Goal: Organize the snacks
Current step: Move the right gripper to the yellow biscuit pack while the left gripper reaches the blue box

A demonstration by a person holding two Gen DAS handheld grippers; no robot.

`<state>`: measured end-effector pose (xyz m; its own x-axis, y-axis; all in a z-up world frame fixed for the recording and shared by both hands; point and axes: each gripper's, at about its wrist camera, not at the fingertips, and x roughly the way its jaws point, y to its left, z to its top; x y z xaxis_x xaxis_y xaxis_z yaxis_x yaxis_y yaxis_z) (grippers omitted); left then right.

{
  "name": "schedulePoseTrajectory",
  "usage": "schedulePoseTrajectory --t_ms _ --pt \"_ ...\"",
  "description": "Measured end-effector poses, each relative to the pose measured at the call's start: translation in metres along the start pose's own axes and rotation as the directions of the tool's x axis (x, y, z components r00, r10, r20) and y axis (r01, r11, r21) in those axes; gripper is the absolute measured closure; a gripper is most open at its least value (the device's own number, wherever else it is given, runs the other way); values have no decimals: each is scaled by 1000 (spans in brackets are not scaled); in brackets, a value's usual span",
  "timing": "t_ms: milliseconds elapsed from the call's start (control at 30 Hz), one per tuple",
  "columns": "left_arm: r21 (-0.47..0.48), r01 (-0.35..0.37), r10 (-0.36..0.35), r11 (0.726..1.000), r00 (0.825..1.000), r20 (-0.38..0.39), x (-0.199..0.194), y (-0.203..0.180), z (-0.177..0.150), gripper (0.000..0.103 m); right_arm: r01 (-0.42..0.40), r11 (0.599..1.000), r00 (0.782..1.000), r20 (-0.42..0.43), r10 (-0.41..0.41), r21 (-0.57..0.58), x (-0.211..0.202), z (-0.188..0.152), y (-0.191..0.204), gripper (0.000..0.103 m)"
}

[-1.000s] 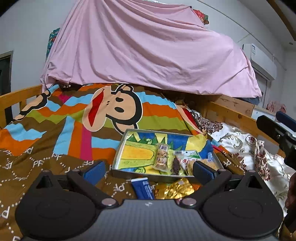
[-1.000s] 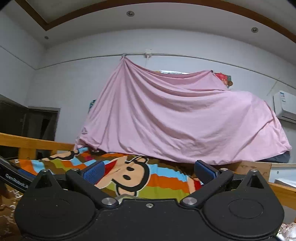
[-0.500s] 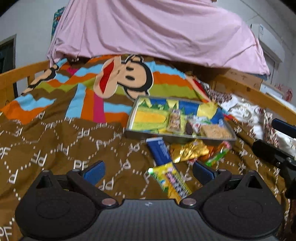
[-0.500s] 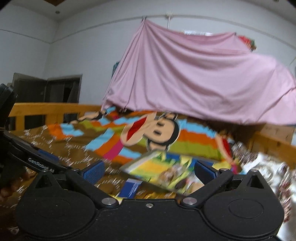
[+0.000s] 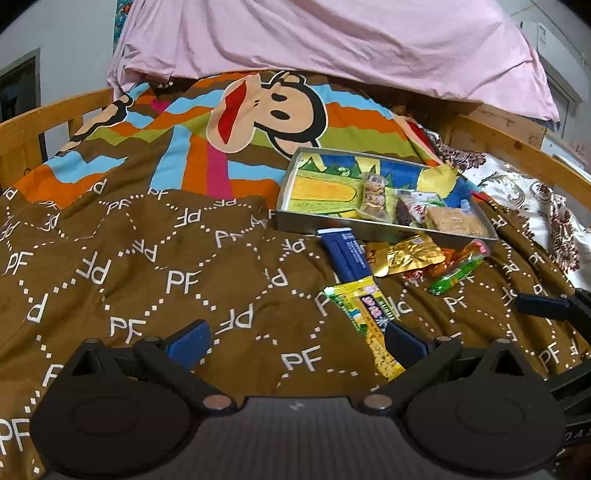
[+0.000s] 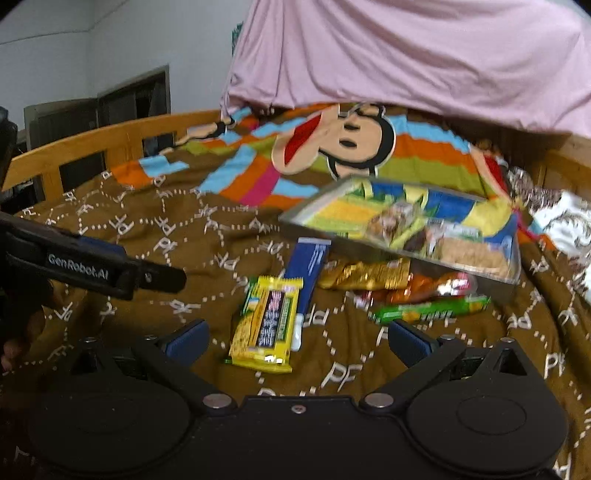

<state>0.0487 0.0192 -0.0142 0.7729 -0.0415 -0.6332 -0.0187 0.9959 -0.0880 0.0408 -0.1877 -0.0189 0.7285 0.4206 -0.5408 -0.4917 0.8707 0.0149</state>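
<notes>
Our left gripper [image 5: 295, 341] and right gripper [image 6: 297, 338] hover released; the yellow snack packet [image 6: 267, 325] lies at 12 o'clock.

Home bedroom, wooden bed frame [image 5: 48, 114], cartoon monkey quilt [image 5: 147, 236], wall air conditioner [image 5: 546, 35]

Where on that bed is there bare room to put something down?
The brown blanket left of the blue bar and yellow packet is bare, out to the wooden rail. The tray's left half is free too. It is crowded just before the tray, around the gold packet and green packet.
</notes>
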Motion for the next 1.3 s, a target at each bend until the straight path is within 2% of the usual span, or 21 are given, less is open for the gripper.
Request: schedulePoseTrajectory --t_ms 233,733,1033,1300 --pt "-2 -17 17 1000 1000 -21 4 3 0 0 -7 999 997 -74 9 40 12 -5 -5 1" --pt "15 -25 25 1000 999 -45 18 6 12 0 8 999 993 -119 -3 42 30 -7 2 1" --pt "1 -19 19 1000 997 -70 45 7 29 1 47 992 987 -160 -28 116 61 -3 -3 1" --pt "15 -39 40 999 996 -78 66 1 45 1 53 992 986 -164 -34 113 79 -2 -5 1"
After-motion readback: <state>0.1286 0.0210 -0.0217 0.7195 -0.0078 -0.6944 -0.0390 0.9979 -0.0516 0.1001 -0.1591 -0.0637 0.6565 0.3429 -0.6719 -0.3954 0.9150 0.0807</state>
